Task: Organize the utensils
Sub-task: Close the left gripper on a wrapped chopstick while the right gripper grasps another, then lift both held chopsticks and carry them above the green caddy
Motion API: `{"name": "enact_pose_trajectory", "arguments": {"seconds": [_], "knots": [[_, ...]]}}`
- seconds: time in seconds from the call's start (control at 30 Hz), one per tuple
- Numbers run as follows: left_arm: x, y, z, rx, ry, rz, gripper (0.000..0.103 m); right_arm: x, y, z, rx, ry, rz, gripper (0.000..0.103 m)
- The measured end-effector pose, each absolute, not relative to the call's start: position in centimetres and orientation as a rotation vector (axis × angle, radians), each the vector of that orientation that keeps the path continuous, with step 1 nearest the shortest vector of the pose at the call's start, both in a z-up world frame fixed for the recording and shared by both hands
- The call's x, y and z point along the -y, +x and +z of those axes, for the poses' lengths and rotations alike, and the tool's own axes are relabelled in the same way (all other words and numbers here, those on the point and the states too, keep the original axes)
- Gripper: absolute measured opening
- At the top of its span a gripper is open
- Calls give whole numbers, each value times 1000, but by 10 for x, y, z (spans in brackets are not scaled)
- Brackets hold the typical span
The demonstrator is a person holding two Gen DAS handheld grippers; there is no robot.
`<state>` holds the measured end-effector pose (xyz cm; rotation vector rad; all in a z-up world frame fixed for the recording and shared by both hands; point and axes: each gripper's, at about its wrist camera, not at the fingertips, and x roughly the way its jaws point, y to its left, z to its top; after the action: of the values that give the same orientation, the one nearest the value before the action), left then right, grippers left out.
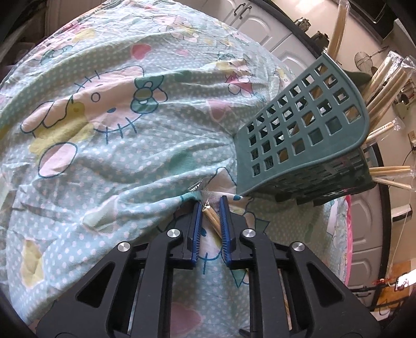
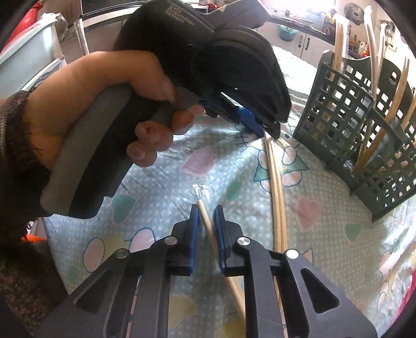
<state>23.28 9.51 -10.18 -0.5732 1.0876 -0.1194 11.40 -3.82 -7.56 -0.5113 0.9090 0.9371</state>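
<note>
A cartoon-cat cloth (image 1: pixel 109 124), pale green with white dots, is covering the bench and lying in wrinkles, with a shiny clear sheet over it. White panelled cabinet doors (image 1: pixel 262 23) with dark handles are standing beyond it. A dark countertop (image 2: pixel 299 24) crowded with small jars is running along the far wall. Bright daylight is pouring in at the top of the right wrist view, washing out the wall there.
</note>
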Motion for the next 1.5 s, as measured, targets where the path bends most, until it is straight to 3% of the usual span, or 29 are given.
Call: {"name": "enact_pose_trajectory", "arguments": {"seconds": [0.17, 1.5], "knots": [[-97, 227, -98, -1060, -592, -134, 6, 46, 115, -71, -905, -489, 929, 7], [-62, 159, 48, -688, -431, -230, 2, 136, 128, 27, -712, -252, 838, 6]]}}
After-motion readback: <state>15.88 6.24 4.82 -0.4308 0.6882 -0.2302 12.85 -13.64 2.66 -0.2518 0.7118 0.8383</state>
